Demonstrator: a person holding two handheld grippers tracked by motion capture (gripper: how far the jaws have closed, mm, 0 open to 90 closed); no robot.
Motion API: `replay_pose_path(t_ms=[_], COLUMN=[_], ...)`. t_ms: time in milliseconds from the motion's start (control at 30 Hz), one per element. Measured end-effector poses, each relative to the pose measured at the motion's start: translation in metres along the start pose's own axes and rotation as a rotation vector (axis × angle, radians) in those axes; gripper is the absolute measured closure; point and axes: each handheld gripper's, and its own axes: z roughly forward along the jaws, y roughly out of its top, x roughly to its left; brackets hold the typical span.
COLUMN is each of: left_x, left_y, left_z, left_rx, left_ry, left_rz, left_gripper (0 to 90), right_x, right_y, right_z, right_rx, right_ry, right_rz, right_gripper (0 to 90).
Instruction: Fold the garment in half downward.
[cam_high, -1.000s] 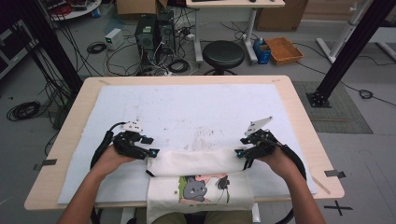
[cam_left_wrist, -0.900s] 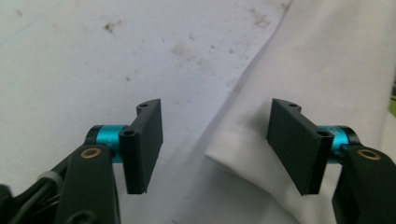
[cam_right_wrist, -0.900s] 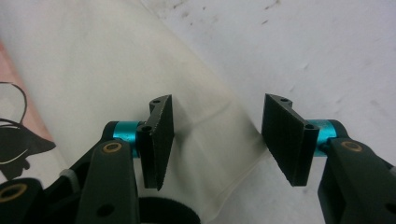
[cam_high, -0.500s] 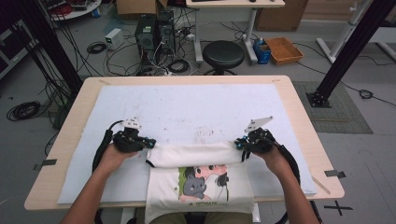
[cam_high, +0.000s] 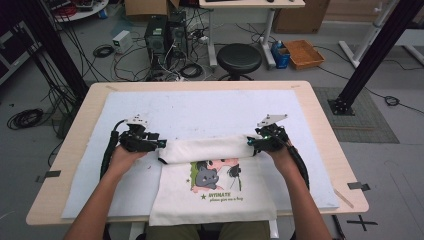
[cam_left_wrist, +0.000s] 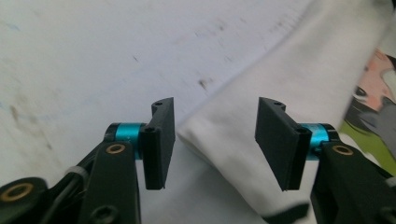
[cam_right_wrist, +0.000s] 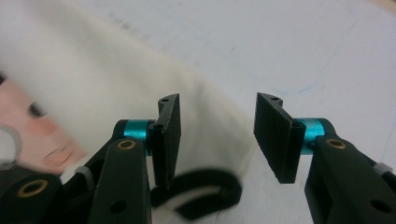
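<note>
Both the left tool (cam_high: 161, 144) and right tool (cam_high: 249, 142), jaws just opened, are released from the folded shirt (cam_high: 205, 149) so the fold rests flat on the surface (cam_high: 200, 107).

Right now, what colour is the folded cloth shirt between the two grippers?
Cream-white cloth shirt with a cartoon print, clearest in the high view.

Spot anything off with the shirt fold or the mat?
Nothing serious. The white cartoon-print T-shirt has its top folded over fairly evenly, and its hem hangs past the table's near edge. The white mat carries small dark smudges. Both grippers stand open at the fold's ends.
</note>
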Motion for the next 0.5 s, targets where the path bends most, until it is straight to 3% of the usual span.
replay_pose_path(t_ms=[133,233,300,333,367,500], left_x=[-0.012,-0.019,-0.022,-0.022,-0.022,-0.025], left_y=[-0.01,-0.018,-0.021,-0.022,-0.024,-0.028], left_z=[-0.004,0.003,0.008,0.006,0.004,-0.007], left_rx=[0.073,0.121,0.132,0.122,0.114,0.075], left_ry=[-0.045,-0.047,-0.03,-0.022,-0.04,-0.06], left_rz=[0.008,0.007,0.01,0.009,0.007,0.035], left_gripper=[46.9,47.1,50.8,56.2,73.8,83.7], right_x=[0.007,0.008,0.008,0.008,0.009,0.01], right_y=[-0.011,-0.016,-0.019,-0.02,-0.021,-0.023], right_z=[-0.011,-0.007,-0.003,-0.001,-0.001,-0.015], right_rx=[0.076,0.126,0.137,0.145,0.146,0.097], right_ry=[0.036,0.056,0.082,0.089,0.089,0.101], right_rz=[-0.013,-0.002,0.006,-0.003,-0.003,-0.014], right_gripper=[50.7,50.9,66.4,72.3,79.2,84.5])
